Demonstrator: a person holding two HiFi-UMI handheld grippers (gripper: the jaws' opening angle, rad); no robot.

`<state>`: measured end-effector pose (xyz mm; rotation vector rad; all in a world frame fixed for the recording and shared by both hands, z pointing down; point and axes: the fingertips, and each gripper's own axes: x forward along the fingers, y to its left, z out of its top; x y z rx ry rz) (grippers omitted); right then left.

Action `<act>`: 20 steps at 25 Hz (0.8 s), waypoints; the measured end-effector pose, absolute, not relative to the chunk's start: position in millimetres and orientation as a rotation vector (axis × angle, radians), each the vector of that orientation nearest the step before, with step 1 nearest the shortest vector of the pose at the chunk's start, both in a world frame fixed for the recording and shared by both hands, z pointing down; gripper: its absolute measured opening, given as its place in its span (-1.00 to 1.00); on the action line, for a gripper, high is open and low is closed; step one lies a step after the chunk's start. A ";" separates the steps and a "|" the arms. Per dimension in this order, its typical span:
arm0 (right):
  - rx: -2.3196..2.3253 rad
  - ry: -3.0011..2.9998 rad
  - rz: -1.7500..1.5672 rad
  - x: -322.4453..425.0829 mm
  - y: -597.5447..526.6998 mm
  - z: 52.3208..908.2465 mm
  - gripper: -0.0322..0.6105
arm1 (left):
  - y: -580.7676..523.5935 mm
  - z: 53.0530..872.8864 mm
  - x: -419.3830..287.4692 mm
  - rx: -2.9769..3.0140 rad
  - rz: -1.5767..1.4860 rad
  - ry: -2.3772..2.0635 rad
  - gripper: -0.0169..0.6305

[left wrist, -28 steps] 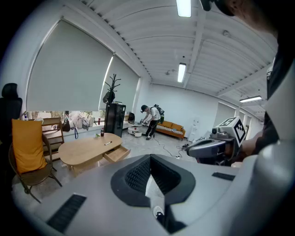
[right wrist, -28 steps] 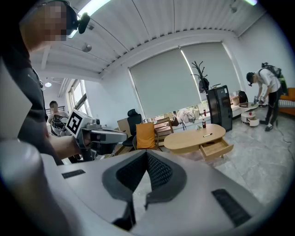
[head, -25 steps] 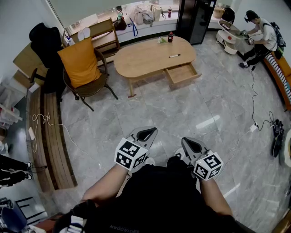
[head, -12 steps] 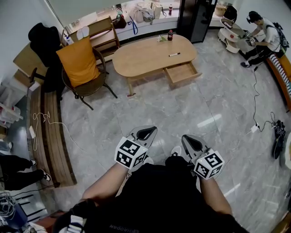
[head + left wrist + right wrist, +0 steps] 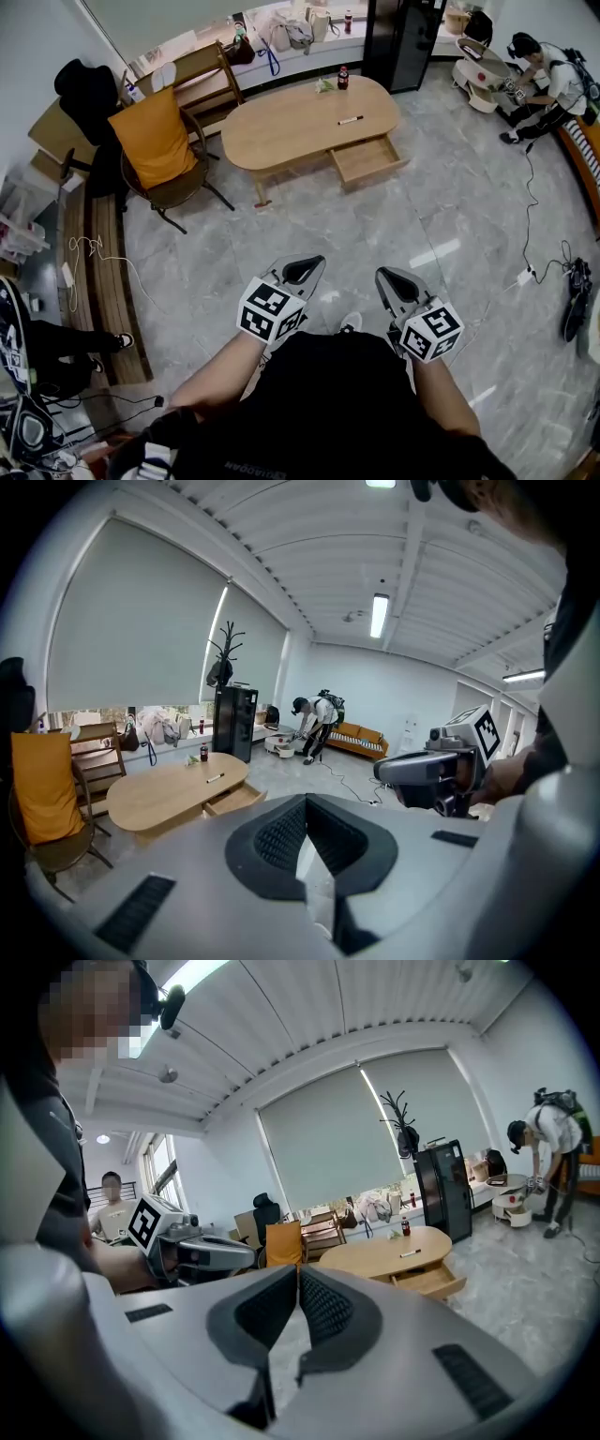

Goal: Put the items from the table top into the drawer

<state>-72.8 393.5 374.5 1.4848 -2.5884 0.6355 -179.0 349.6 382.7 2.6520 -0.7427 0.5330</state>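
Wooden table (image 5: 291,127) with its drawer (image 5: 366,159) open (a marker (image 5: 351,120) lies on top); left gripper (image 5: 305,270) and right gripper (image 5: 392,278) closed, empty, far off.

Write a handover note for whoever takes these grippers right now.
Grippers: the left gripper and the right gripper are both shut and empty, held over the floor.
Things: the table is across the room, out of reach. Its drawer is open and looks empty. The marker, bottle and small green item are on top.
Done: nothing stowed.
Left: walk over and put all three in the drawer.
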 end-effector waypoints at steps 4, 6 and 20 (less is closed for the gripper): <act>1.457 -2.601 0.601 -32.3 374.4 372.4 -0.89 | 331.7 382.0 -136.0 2.655 0.523 -0.756 -0.94; 1.447 -2.602 0.586 -12.6 367.0 372.2 -0.89 | 326.7 383.3 -116.2 2.655 0.534 -0.756 -0.94; 1.477 -2.584 0.669 50.0 312.6 391.3 -0.89 | 271.4 411.0 -61.1 2.603 0.645 -0.718 -0.94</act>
